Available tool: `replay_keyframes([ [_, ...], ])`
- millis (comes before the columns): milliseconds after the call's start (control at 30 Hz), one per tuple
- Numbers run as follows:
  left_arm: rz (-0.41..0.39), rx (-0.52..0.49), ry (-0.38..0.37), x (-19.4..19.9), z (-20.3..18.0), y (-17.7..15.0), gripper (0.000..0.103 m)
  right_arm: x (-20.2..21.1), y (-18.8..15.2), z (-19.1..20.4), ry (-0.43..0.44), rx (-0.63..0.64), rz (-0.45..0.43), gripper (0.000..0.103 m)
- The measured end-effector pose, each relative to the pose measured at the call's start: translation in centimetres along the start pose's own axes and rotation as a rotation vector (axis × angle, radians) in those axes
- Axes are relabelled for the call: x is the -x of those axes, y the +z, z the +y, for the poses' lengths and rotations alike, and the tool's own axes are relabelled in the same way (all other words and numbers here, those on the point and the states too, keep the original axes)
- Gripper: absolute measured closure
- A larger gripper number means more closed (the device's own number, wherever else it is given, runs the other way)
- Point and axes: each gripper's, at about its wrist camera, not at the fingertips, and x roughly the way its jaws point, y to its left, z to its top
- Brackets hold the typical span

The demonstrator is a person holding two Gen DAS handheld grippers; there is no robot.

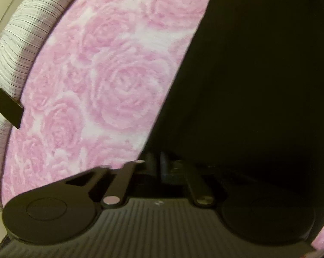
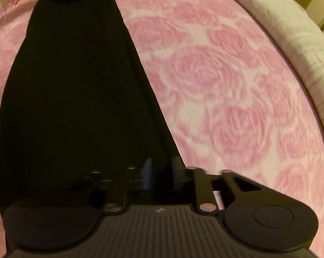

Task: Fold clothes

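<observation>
A black garment [image 2: 71, 90] was seen laid out long and flat on a bed covered with a pink rose-patterned blanket [image 2: 215, 75]; it was judged soft, light and limp, best taken at its end edges or corners. The left gripper [image 1: 159, 161] and the right gripper [image 2: 162, 167] were held low at opposite ends of the cloth, each pointed along it. The fingers of both were lost against the dark fabric, so their opening or any hold could not be told.
</observation>
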Motion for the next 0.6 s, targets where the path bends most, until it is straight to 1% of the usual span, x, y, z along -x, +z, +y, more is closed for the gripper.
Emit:
replay_keyframes([
  [33, 0.005, -0.003, -0.006, 0.0, -0.1, 0.0, 0.103, -0.3, 0.2, 0.2, 0.007, 0.012, 0.004, 0.074],
  [100, 0.011, 0.022, -0.013, 0.2, 0.1, 0.0, 0.103, -1.1, 0.5, 0.6, 0.008, 0.032, 0.026, 0.083],
  [133, 0.006, 0.051, -0.011, 0.4, 0.5, -0.2, 0.103, -1.4, 0.6, 0.8, 0.003, 0.038, 0.033, 0.098],
  [167, 0.001, 0.082, -0.01, 0.7, 1.0, -0.4, 0.103, -1.4, 0.6, 0.7, 0.0, 0.035, 0.035, 0.102],
  [267, -0.013, 0.22, 0.021, 1.2, 3.4, -1.5, 0.103, -0.2, 0.8, -0.4, -0.008, -0.021, 0.003, 0.103],
  [333, -0.001, 0.284, 0.027, 0.8, 4.6, -2.2, 0.103, 0.4, 0.9, -1.2, -0.018, -0.06, -0.019, 0.103],
  [400, 0.013, 0.297, 0.018, 0.2, 4.8, -2.4, 0.103, -0.1, 1.0, -1.6, -0.015, -0.076, -0.011, 0.103],
  [500, 0.011, 0.281, 0.038, 0.5, 4.4, -2.2, 0.103, -0.7, 1.0, -1.5, -0.006, -0.09, 0.01, 0.103],
  [567, 0.009, 0.258, 0.059, 1.1, 4.1, -2.4, 0.097, -0.6, 1.1, -1.6, -0.002, -0.114, 0.014, 0.102],
  [600, 0.01, 0.244, 0.073, 1.4, 3.9, -2.6, 0.091, -0.6, 1.2, -1.7, 0.0, -0.126, 0.016, 0.1],
])
